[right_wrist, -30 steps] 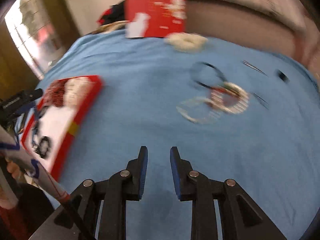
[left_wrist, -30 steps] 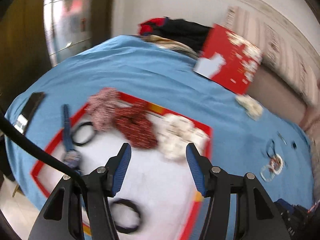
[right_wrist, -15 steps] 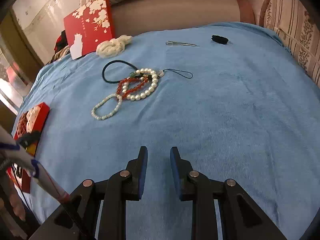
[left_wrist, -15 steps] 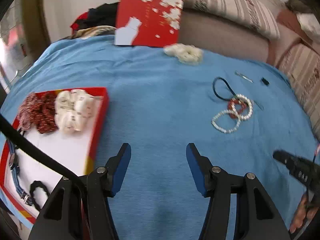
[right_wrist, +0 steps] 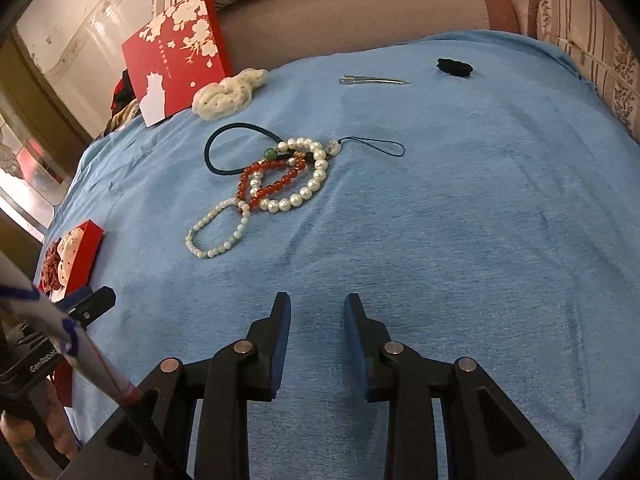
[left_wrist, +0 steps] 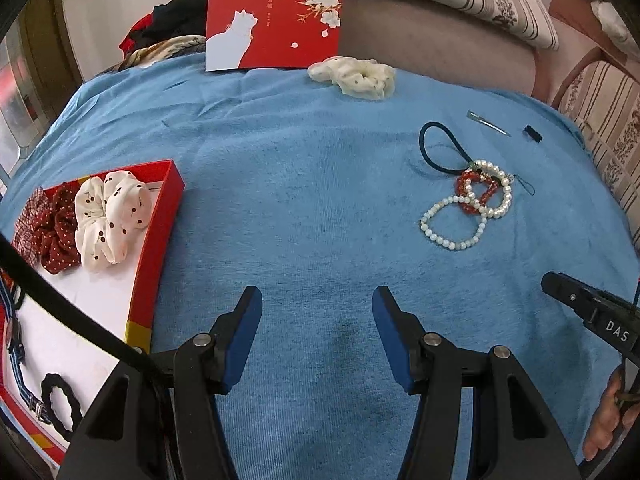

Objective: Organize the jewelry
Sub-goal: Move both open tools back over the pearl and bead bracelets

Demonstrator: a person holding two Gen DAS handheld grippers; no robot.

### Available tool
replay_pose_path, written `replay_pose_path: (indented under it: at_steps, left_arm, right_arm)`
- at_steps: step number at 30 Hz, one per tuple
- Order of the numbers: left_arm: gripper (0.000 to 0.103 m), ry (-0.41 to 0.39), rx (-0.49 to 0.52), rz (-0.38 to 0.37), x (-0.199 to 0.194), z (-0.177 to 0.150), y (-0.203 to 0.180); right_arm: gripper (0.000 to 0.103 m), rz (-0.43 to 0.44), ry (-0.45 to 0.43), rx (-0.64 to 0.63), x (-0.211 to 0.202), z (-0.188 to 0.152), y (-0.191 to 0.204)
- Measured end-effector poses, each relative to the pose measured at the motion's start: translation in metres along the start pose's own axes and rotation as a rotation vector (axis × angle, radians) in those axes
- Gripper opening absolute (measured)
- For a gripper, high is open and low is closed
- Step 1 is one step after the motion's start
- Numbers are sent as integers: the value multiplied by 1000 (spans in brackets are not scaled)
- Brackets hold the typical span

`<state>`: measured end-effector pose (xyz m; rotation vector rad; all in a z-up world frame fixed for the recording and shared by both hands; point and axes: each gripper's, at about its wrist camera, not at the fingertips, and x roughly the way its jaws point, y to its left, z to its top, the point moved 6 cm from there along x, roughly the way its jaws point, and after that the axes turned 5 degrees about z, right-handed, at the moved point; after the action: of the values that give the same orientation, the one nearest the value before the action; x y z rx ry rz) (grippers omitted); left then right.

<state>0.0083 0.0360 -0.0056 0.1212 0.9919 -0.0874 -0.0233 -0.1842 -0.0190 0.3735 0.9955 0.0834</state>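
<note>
- Far left in the left wrist view, the red tray (left_wrist: 170,208) already holds the red scrunchies (left_wrist: 52,228) and a cherry-print scrunchie (left_wrist: 110,220), with a black hair tie (left_wrist: 60,404) and a striped strap (left_wrist: 14,336) at its near end.
- The left gripper (left_wrist: 316,300) hovers over bare blue cloth (left_wrist: 300,184) just right of the tray, fingers spread wide and carrying nothing.
- My reading: sorting is partly done, and the step in hand is going for the next loose piece.
- The bracelet cluster (right_wrist: 264,188) lies ahead and left of the right gripper (right_wrist: 316,308), well apart from its tips: a pale bead bracelet (right_wrist: 212,232) nearest, overlapped by a red bead bracelet (right_wrist: 268,184) and a pearl bracelet (right_wrist: 308,176), with a dark cord loop (right_wrist: 236,148) behind.
- The right gripper's fingers stand released, a narrow gap between them, empty.
- The next move likely calls for reaching forward-left and pinching one strand without dragging the tangled others.
- Farther right lie a metal hair clip (right_wrist: 374,80) and a small black item (right_wrist: 454,67); a cream scrunchie (right_wrist: 228,94) sits far left by the red box lid (right_wrist: 176,56).
</note>
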Motion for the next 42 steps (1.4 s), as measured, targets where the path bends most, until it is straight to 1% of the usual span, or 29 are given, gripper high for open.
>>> replay_pose_path:
  at_steps: [10, 15, 30, 33, 37, 39, 42]
  left_arm:
    - [56, -6, 45, 32, 3, -2, -5]
    - [56, -4, 51, 41, 5, -4, -6]
    - [56, -1, 57, 47, 8, -6, -7]
    - [56, 8, 41, 17, 7, -3, -6]
    - [56, 11, 21, -49, 6, 16, -13]
    - [56, 21, 25, -106, 11, 26, -26]
    - [56, 31, 64, -153, 28, 39, -52]
  right_arm:
    - [32, -33, -17, -79, -2, 1, 10]
    - [34, -39, -20, -82, -3, 2, 10]
    - [35, -39, -28, -68, -6, 4, 6]
    - [35, -32, -39, -65, -9, 8, 6]
    - [35, -20, -60, -53, -15, 15, 3]
    - [35, -13, -67, -45, -18, 17, 1]
    - [35, -3, -69, -36, -20, 18, -2]
